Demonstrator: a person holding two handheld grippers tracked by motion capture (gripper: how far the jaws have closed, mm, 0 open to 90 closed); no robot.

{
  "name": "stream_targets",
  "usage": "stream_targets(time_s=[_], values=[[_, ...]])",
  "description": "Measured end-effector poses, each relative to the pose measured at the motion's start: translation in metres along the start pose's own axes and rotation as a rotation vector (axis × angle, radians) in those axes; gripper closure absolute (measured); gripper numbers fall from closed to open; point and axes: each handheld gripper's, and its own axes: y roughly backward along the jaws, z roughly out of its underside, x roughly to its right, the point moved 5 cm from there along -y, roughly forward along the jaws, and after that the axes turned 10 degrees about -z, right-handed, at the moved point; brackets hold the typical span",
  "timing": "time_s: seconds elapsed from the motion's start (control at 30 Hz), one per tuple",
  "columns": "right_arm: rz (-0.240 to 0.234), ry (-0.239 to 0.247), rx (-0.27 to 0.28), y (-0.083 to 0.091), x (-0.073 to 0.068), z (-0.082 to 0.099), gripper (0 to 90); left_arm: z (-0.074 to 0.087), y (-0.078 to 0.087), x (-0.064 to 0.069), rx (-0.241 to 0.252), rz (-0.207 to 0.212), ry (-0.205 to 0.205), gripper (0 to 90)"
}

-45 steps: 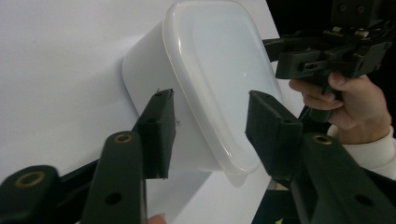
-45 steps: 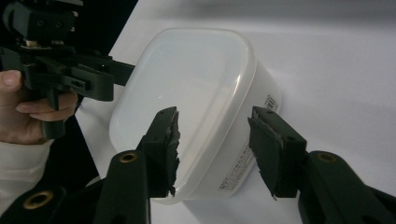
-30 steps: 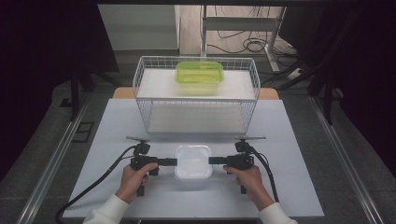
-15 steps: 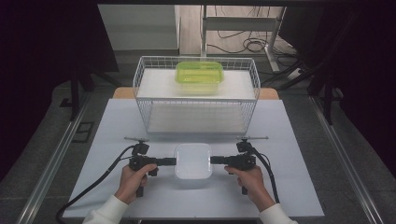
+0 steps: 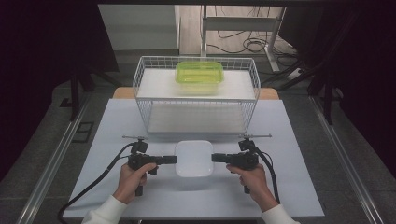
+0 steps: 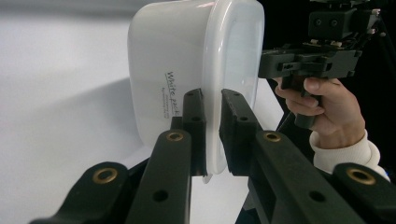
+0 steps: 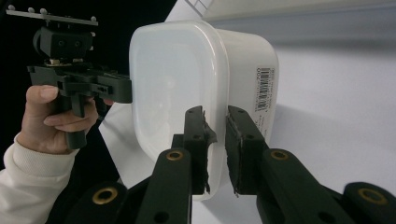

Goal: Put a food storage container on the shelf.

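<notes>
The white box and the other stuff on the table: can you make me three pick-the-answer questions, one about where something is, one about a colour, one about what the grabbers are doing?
1. Where is the green container?
A. on top of the wire basket
B. on the floor
C. beside the white box

2. What colour are both grippers' jaws?
A. red
B. black
C. yellow

3. What are the left gripper and right gripper doing?
A. lying on the table
B. gripping the basket
C. pinching the white box's rim from opposite sides

Answers:
1 A, it sits on the basket's top shelf.
2 B, both gripper views show black jaws.
3 C, each pair of jaws closes on the lid edge.
</notes>
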Motion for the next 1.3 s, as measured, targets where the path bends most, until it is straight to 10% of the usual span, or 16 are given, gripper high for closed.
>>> stream_targets(time_s=[1.3], values=[[0.027,0.217,0.08,0.025,-0.042,-0.02,78.1,-0.025,0.021,0.036,0.067,-0.03,-0.191,80.4]])
